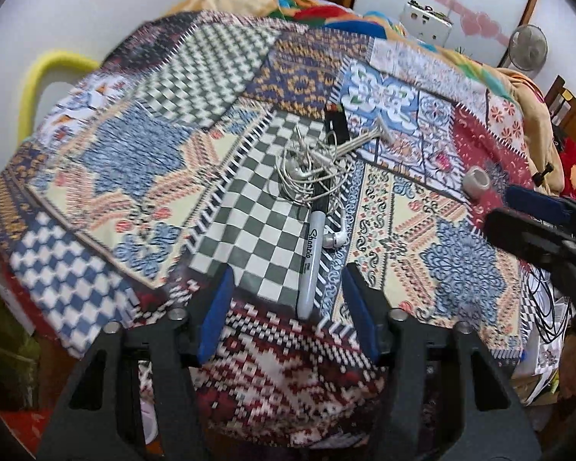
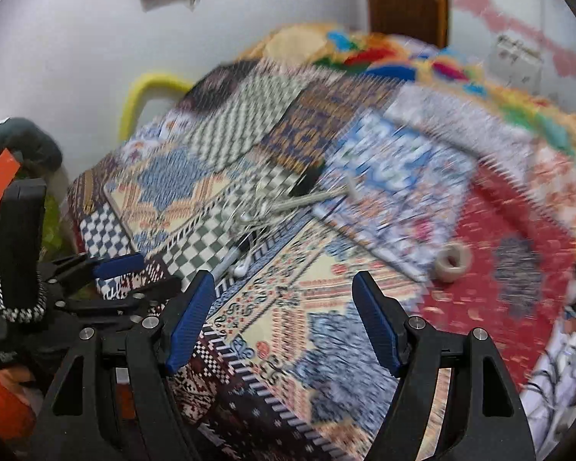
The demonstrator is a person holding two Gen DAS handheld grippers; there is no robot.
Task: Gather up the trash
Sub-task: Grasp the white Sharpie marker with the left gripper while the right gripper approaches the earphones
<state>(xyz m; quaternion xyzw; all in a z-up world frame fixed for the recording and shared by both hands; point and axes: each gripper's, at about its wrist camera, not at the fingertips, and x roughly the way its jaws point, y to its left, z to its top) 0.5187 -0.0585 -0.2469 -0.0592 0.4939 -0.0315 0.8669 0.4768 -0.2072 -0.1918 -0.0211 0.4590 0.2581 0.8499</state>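
Note:
A grey Sharpie marker (image 1: 312, 253) lies on the patterned quilt (image 1: 134, 176), its rear end just ahead of my open left gripper (image 1: 286, 274). Tangled white earphones (image 1: 307, 169) lie over the marker's cap, with one earbud (image 1: 336, 237) beside it. A black lighter-like object (image 1: 336, 125) and a grey stick tool (image 1: 368, 136) lie behind. A roll of tape (image 1: 477, 180) sits at the right. My right gripper (image 2: 282, 282) is open and empty above the quilt; the marker (image 2: 230, 257), the earphones (image 2: 249, 219) and the tape roll (image 2: 453, 261) show blurred ahead.
The left gripper (image 2: 107, 269) shows at the left in the right wrist view; the right gripper (image 1: 533, 211) enters the left wrist view at the right. A yellow tube frame (image 1: 46, 77) stands at the far left. Colourful bedding (image 1: 326, 7) is piled behind. Cables (image 1: 545, 307) hang at the right edge.

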